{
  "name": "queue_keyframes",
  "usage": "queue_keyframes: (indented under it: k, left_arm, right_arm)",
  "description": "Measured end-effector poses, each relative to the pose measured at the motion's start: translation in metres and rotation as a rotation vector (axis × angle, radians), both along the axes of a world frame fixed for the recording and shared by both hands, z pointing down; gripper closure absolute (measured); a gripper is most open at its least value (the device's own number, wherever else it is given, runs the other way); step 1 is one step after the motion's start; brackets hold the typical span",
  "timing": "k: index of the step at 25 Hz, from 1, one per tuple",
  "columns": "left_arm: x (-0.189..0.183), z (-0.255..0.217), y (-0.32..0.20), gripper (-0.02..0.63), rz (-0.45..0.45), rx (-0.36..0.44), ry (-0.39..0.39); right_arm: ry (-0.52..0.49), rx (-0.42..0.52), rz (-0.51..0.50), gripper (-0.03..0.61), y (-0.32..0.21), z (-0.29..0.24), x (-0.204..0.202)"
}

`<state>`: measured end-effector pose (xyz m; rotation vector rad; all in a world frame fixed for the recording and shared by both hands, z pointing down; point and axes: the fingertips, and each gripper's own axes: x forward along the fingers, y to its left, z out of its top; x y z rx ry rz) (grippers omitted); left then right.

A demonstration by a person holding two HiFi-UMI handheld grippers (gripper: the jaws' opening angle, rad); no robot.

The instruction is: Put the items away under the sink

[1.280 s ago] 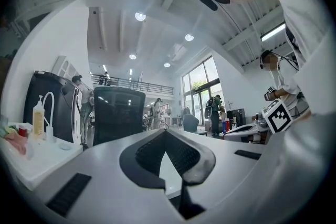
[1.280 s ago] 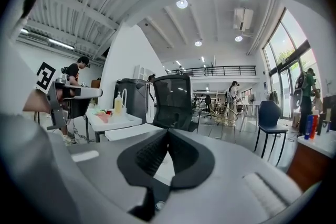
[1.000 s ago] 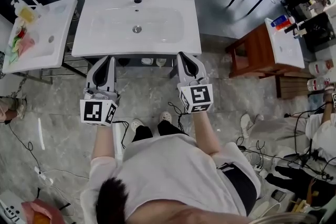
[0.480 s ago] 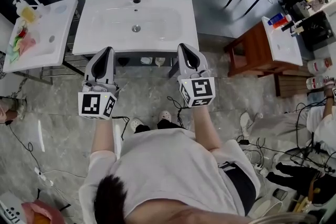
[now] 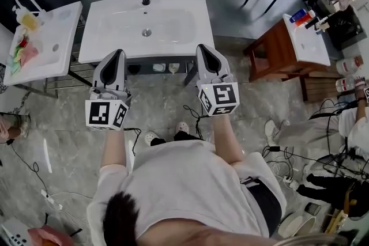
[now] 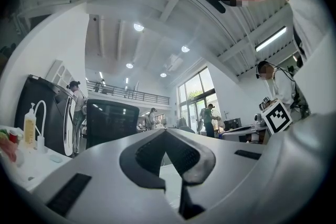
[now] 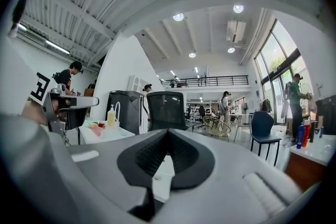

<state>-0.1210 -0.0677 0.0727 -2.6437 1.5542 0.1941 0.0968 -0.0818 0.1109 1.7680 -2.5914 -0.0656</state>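
Items [image 5: 159, 67] under the sink [image 5: 95, 37] lie between left claw [image 5: 119, 55] and right claw [image 5: 203, 49], both closed.

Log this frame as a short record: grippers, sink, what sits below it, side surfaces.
left gripper: shut, nothing between the jaws, tips at the sink's front edge in the head view
right gripper: shut, nothing held, beside the left one
sink: white, directly ahead of the person
under the sink: two small pale items, too small to identify
side basin: at the person's left, carries a pump bottle and colourful items
task state: no item in either gripper
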Motion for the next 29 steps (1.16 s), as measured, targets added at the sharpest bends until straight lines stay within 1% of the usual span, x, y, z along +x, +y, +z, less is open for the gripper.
queue_keyframes:
  k: [8,16,23,29]
  left_arm:
    - [-0.001,-0.003,0.006,0.606,0.002,0.0,0.012]
    - [-0.001,-0.005,0.013,0.606,-0.013,-0.002,0.041]
    - [0.001,-0.004,0.023,0.606,-0.006,-0.004,0.036]
    - [0.004,-0.001,0.03,0.606,-0.014,0.0,0.048]
  right_arm:
    - [-0.012,0.016,0.015,0.566,0.009,-0.007,0.001]
    - [-0.02,0.02,0.019,0.566,0.018,-0.009,0.004]
    - [-0.022,0.02,0.018,0.566,0.028,-0.007,0.005]
    - [-0.034,0.021,0.012,0.566,0.032,-0.007,0.01]
